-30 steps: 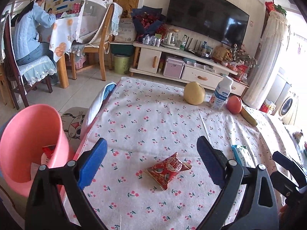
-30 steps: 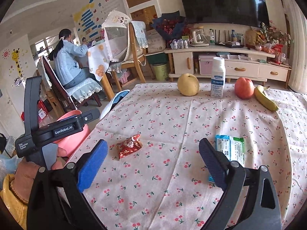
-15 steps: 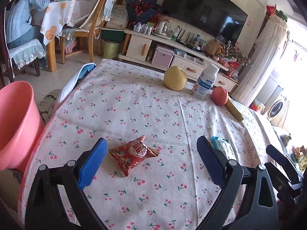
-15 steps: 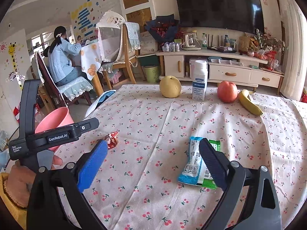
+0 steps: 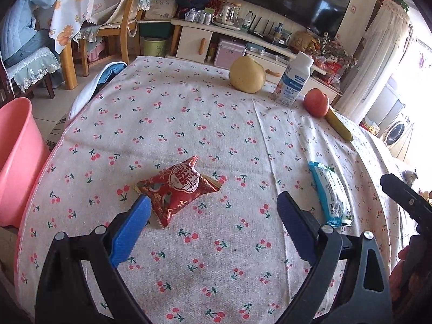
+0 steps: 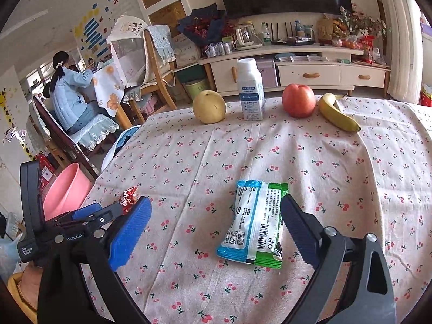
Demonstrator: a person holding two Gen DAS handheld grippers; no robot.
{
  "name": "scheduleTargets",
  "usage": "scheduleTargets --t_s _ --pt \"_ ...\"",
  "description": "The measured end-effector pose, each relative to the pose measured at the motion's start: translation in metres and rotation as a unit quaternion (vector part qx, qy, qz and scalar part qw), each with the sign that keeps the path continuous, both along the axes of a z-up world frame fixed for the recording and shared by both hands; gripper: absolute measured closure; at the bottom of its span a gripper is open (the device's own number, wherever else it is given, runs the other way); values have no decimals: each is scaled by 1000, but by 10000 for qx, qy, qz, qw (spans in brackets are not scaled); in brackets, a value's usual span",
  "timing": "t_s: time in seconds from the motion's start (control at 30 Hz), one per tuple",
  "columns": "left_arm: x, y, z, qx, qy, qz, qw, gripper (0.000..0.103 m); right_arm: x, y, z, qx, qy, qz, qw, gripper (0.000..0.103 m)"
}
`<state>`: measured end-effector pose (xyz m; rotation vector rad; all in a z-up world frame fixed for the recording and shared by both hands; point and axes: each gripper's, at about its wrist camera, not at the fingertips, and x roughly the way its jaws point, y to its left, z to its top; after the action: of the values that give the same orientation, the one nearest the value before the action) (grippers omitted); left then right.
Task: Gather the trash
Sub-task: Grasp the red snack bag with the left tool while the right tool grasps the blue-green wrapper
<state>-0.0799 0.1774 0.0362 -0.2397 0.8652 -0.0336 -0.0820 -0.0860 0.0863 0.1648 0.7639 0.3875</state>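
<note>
Lining up both grabs, nothing held yet. Left hand-held gripper (image 5: 212, 216) spread wide, low over the bench (image 5: 189, 113); red snack packet (image 5: 176, 187) near the left edge, touching or just off the left pad. Right hand-held gripper (image 6: 216, 226) also wide apart, blue-green wrapper (image 6: 255, 220) lying flat by its right finger. Pink bin (image 5: 14, 159) sits off the left edge. Next, I reckon: centre each over its wrapper, drop, close, carry to bin. Fruit and bottle at the far edge stay put.
</note>
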Motion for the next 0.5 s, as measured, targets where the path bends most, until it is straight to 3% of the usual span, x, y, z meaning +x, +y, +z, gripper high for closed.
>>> scheduleTargets --t_s 0.3,0.43,0.5 --pt "16 5 -15 220 156 95 9996 8 19 32 -33 -588 393 155 9974 8" --pt "25 10 -22 355 346 279 9984 8 30 32 -48 -650 579 71 9962 8" --pt "30 16 -24 225 375 360 9984 8 35 29 -55 -618 667 -18 9959 8"
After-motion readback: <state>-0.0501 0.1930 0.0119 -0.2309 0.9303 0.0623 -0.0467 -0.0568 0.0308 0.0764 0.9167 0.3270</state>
